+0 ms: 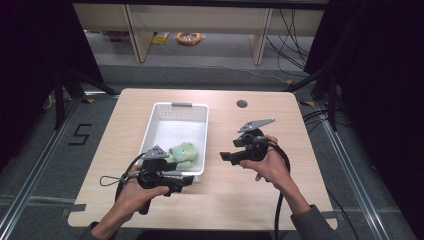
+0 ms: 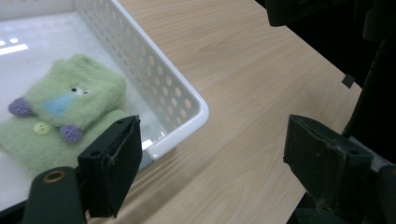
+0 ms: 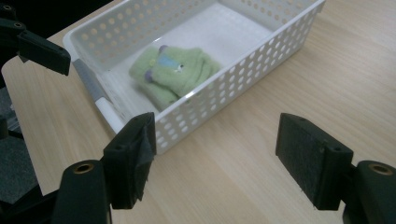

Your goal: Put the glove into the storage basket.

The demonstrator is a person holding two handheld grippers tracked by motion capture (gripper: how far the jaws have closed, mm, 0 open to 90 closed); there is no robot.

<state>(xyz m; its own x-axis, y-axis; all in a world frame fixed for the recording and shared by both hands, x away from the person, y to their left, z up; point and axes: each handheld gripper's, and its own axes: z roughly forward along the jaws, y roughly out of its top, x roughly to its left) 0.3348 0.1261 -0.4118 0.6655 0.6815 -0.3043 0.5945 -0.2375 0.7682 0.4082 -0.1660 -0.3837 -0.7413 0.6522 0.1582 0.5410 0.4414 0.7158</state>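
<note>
Green mitten [image 1: 184,154] lies in basket [image 1: 163,111], apart from both empty, wide-open tongs [image 1: 186,183] [image 1: 226,156].

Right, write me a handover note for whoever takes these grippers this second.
Left gripper: open, nothing between the jaws, at the near end of the white basket.
Right gripper: open, holding nothing, over the bare table to the basket's right.
Green fuzzy toy: lying in the basket's near end, untouched by either gripper.
Done: the toy appears to be placed in the basket.
Left: probably nothing beyond drawing both grippers clear.
</note>
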